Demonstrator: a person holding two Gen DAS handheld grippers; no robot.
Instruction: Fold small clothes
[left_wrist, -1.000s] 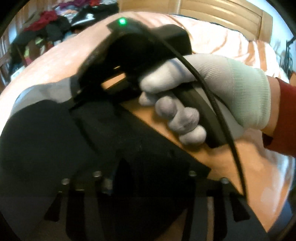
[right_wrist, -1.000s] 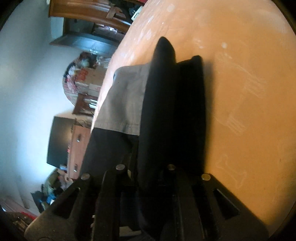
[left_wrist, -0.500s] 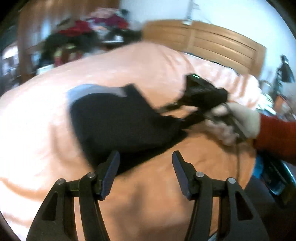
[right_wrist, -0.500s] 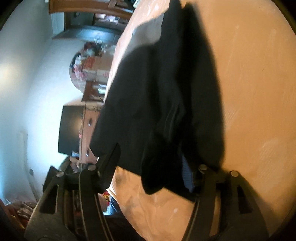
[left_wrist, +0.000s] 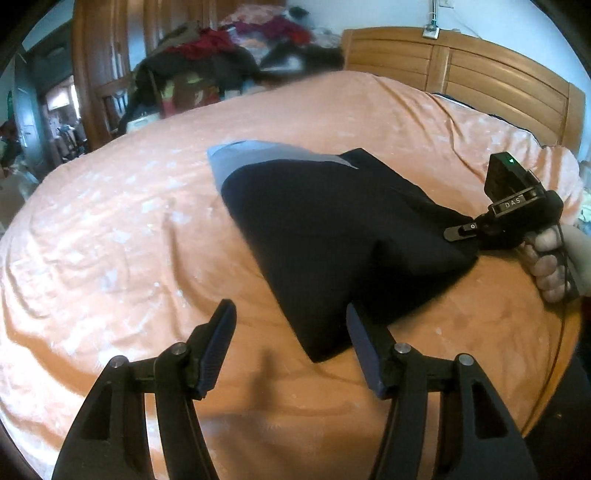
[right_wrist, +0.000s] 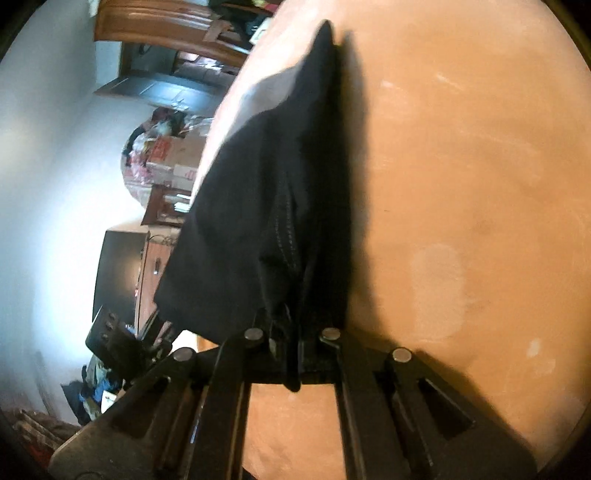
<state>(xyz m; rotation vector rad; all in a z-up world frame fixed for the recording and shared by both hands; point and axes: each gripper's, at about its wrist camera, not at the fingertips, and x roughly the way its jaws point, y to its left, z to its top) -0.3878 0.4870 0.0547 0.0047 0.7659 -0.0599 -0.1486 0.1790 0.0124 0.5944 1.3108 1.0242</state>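
Your left tongs (left_wrist: 290, 332) are spread wide apart, holding nothing, hovering over the orange bedsheet (left_wrist: 122, 251) with the right-hand finger (left_wrist: 364, 343) overlapping the near corner of the dark garment (left_wrist: 332, 236) in view; contact there can't be confirmed.

The garment lies on the bed, roughly centre, black with a grey band (left_wrist: 266, 157) at its far edge. Its right-side edge is pulled up toward your right tongs (left_wrist: 463, 232), which are pinched tight on the fabric. Only one finger of those tongs shows from the left wrist camera; the rest is buried in cloth.

Right wrist view: the tongs (right_wrist: 295, 338) are closed on a bunched seam of the garment (right_wrist: 258, 206), fingertips fully hidden by fabric. The cloth drapes away from the camera and casts a heavy shadow on the sheet (right_wrist: 461, 184), so folds underneath can't be read.

Your gloved right hand (left_wrist: 554, 266) is cut off at the frame edge. The wooden headboard (left_wrist: 461, 81) is clear; the clothes pile (left_wrist: 229, 62) beyond the bed is blurred, individual items not distinguishable.
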